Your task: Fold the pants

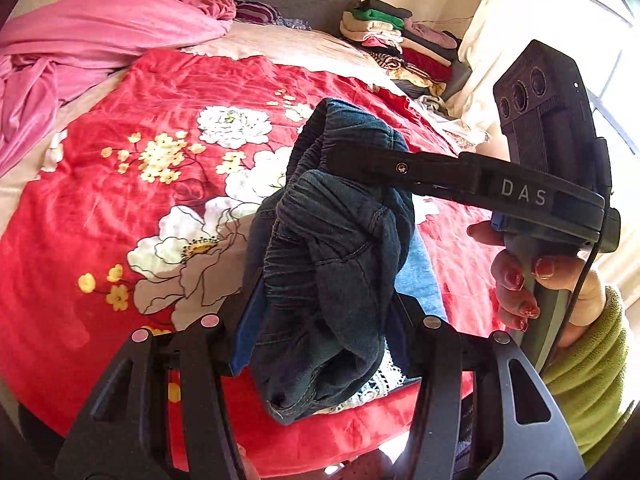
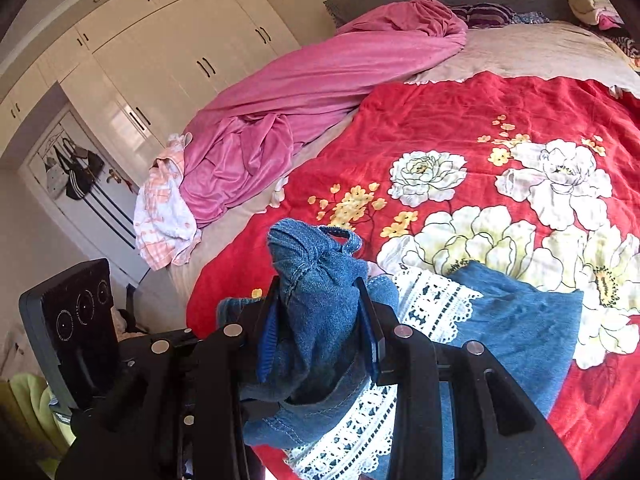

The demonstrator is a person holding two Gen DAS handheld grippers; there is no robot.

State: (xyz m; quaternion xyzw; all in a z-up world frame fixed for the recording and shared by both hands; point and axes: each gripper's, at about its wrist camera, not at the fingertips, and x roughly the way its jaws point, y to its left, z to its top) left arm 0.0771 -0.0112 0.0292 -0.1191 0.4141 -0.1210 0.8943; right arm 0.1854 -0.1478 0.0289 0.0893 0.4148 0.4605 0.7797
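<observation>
- big bed with a red floral blanket (image 1: 120,220) takes up pretty much the whole scene, white and yellow flowers all over it, beige sheet (image 2: 540,52) showing past its far edge
- crumpled pink sheet (image 2: 300,92) lies along one side of the bed, with a white and peach cloth (image 2: 164,216) bunched at its end near the bed's corner
- white wardrobe (image 2: 168,52) with dark handles along the wall in the right wrist view
- stack of folded clothes (image 1: 400,40) sits at the far corner of the bed next to a cream curtain (image 1: 500,40)
- pants (image 1: 328,264) are blue denim, gathered up in a wad above the blanket, lace-trimmed part (image 2: 432,304) trailing onto the bed
- left gripper (image 1: 324,312) is about half closed, pads pressing a thick bunch of the pants at the elastic waist
- right gripper (image 2: 320,320) is narrower, clamped on another fold of denim; in the left view its finger reaches into the same wad
- person's hand (image 1: 532,280) with red nails and a green fleece sleeve (image 1: 588,360) grips the right gripper's handle
</observation>
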